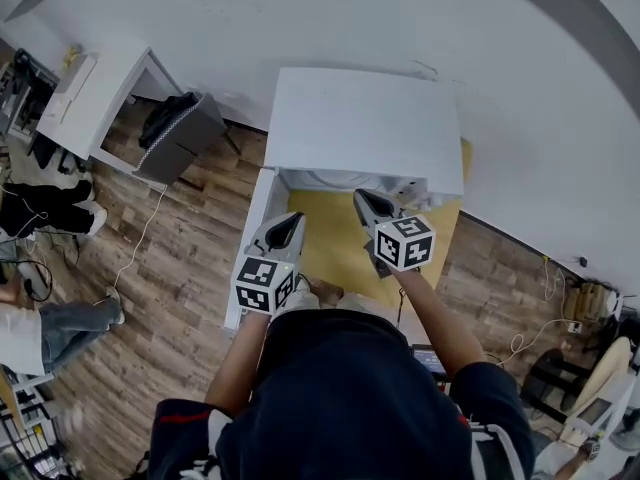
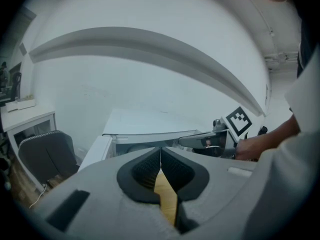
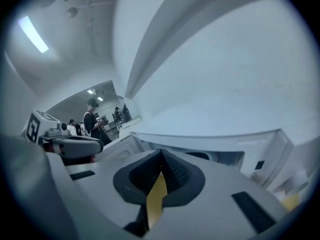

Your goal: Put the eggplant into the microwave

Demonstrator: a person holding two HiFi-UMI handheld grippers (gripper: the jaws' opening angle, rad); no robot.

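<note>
Left gripper (image 1: 288,224): jaws closed tip to tip, nothing in them, over the left side of the yellow table (image 1: 335,243). White microwave (image 1: 365,128) sits at the table's back edge, seen from the top. The panel (image 1: 248,243) on its left looks like the door swung out, and the inside is mostly hidden. Right gripper (image 1: 368,203): closed too, empty. Can't make out the eggplant in any view. The person (image 1: 340,398) covers the table's front edge.
</note>
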